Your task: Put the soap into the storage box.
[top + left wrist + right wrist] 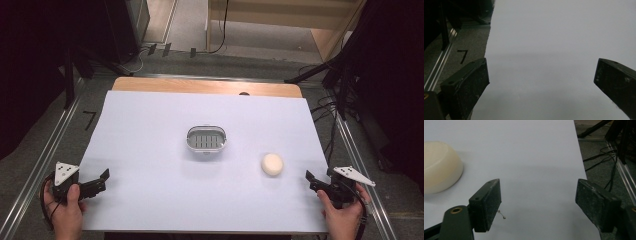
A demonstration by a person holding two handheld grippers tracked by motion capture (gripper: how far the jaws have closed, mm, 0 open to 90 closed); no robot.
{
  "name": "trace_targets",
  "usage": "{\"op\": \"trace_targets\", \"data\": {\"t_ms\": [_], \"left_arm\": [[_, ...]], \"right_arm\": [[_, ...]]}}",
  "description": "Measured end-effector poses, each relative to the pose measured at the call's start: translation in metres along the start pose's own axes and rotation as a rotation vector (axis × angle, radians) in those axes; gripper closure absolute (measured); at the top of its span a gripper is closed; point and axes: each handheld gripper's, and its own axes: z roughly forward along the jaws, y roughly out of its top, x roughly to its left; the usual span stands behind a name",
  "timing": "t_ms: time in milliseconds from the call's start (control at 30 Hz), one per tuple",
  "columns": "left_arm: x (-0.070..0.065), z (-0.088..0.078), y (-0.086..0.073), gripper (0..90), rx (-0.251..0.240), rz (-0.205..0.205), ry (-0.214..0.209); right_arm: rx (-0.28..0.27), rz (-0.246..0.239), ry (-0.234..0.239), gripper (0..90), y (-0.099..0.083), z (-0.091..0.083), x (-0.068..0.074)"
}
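A small clear oval dish (206,139) with a grey slatted insert sits near the middle of the white table sheet (150,150). A round cream-coloured soap-like lump (272,164) lies to its right; in the right gripper view the lump (439,167) is at far left, beyond my left jaw. My right gripper (312,182) (537,192) hovers at the sheet's right edge, open with bare sheet between its jaws. At the sheet's front left corner my left gripper (102,181) (541,72) is open and holds nothing.
A wooden table edge (205,86) shows past the sheet at the back. Metal rails (45,150) run along both sides on grey carpet, with cables (332,107) at the right. A black mark (462,55) is on the floor at left.
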Motion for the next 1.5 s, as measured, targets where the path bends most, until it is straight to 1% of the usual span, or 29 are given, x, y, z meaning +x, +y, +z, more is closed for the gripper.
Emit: {"op": "trace_targets", "data": {"t_ms": [67,133,200,233,333,400,467,567,633,667,700,733,767,833,900,1033,1233,1267,1333,1500], "left_arm": [[0.0,0.0,0.0,0.3,-0.003,0.001,0.003],[0.0,0.0,0.0,0.3,-0.006,0.001,0.003],[-0.001,0.0,0.0,0.3,-0.006,0.004,0.004],[-0.001,0.0,0.0,0.3,-0.005,0.004,0.004],[-0.001,0.0,0.0,0.3,-0.004,0.006,0.003],[-0.001,0.0,0.0,0.3,-0.004,0.005,0.004],[-0.001,0.001,0.0,0.3,-0.003,0.003,0.006],[-0.001,0.001,0.0,0.3,0.001,0.006,0.005],[-0.001,0.001,0.0,0.3,-0.001,0.006,0.005],[-0.001,0.001,0.0,0.3,-0.001,0.006,0.005],[-0.001,0.001,0.0,0.3,-0.001,0.007,0.005],[-0.001,0.001,0.0,0.3,0.001,0.007,0.006],[-0.001,0.001,0.0,0.3,0.001,0.007,0.006],[-0.002,0.001,0.0,0.3,0.004,0.009,0.01],[-0.002,0.001,0.0,0.3,0.005,0.013,0.009],[-0.002,0.001,0.0,0.3,0.005,0.012,0.011],[-0.002,0.001,0.0,0.3,0.006,0.015,0.01],[-0.002,0.001,0.0,0.3,0.009,0.018,0.01],[-0.003,0.001,0.0,0.3,0.011,0.024,0.017],[-0.003,0.001,0.0,0.3,0.004,0.023,0.017]], "right_arm": [[0.001,-0.007,-0.008,22.8,0.002,0.0,0.0],[0.002,-0.014,-0.005,23.0,0.003,0.0,0.0],[0.02,-0.004,0.001,25.6,0.005,-0.001,0.001],[0.021,-0.014,0.013,25.6,0.006,-0.001,0.001],[0.027,-0.015,0.009,24.8,0.006,-0.001,0.003],[0.033,0.006,0.031,22.1,0.008,-0.002,0.004],[0.04,0.024,0.053,17.0,0.008,-0.003,0.005],[0.049,0.03,0.065,14.3,0.009,-0.003,0.007],[0.054,0.019,0.069,12.8,0.01,-0.002,0.011],[0.051,0.017,0.069,12.3,0.01,-0.002,0.013],[0.052,0.025,0.069,11.0,0.01,-0.003,0.015],[0.05,0.022,0.078,9.6,0.011,-0.003,0.016],[0.05,0.022,0.078,9.6,0.011,-0.003,0.016],[0.047,0.025,0.116,6.5,0.013,-0.004,0.021],[0.049,0.024,0.131,6.0,0.014,-0.005,0.024],[0.052,0.021,0.142,2.6,0.017,-0.004,0.028],[0.05,0.032,0.157,2.0,0.019,-0.005,0.033],[0.05,0.032,0.166,1.5,0.02,-0.006,0.035],[0.051,0.03,0.171,1.4,0.02,-0.005,0.036],[0.059,0.028,0.174,1.3,0.021,-0.004,0.041]]}}
